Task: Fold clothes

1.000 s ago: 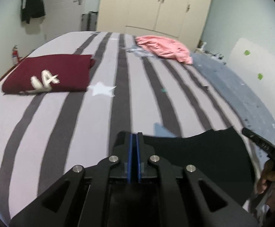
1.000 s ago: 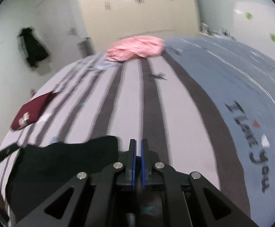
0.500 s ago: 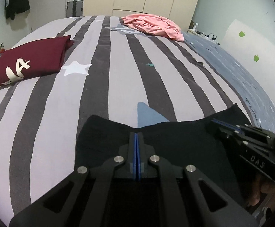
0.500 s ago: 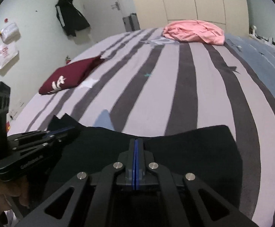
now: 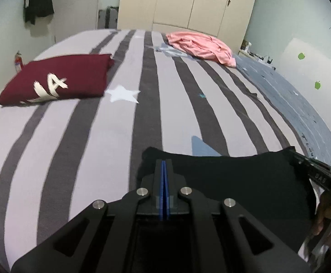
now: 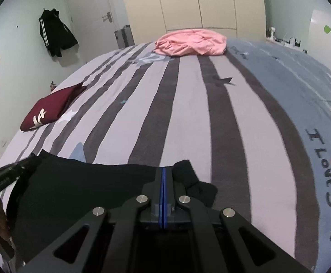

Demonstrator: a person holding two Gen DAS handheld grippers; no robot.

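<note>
A black garment [image 5: 233, 182] lies at the near edge of the striped bed [image 5: 97, 136], stretched between both grippers. My left gripper [image 5: 163, 165] is shut on its left corner, blue pads pressed together. In the right wrist view the right gripper [image 6: 163, 170] is shut on the other corner of the black garment [image 6: 85, 193], where the cloth bunches beside the fingers. Each view shows the other gripper at its side: the right gripper [image 5: 296, 158] and the left gripper [image 6: 33, 160]. How much cloth hangs below the bed's edge is hidden.
A folded maroon garment [image 5: 58, 79] with white lettering rests at the bed's left side. A crumpled pink garment [image 5: 199, 47] lies at the far end. Beyond stand a cream wardrobe [image 5: 188, 2], a door and a hanging black jacket [image 5: 37, 0]. A blue cover [image 6: 290, 86] spans the bed's right side.
The right gripper's pads had a thin gap a second ago and are now pressed together. Both views swung about; the black garment's far edge sits closer to the fingertips than half a second ago.
</note>
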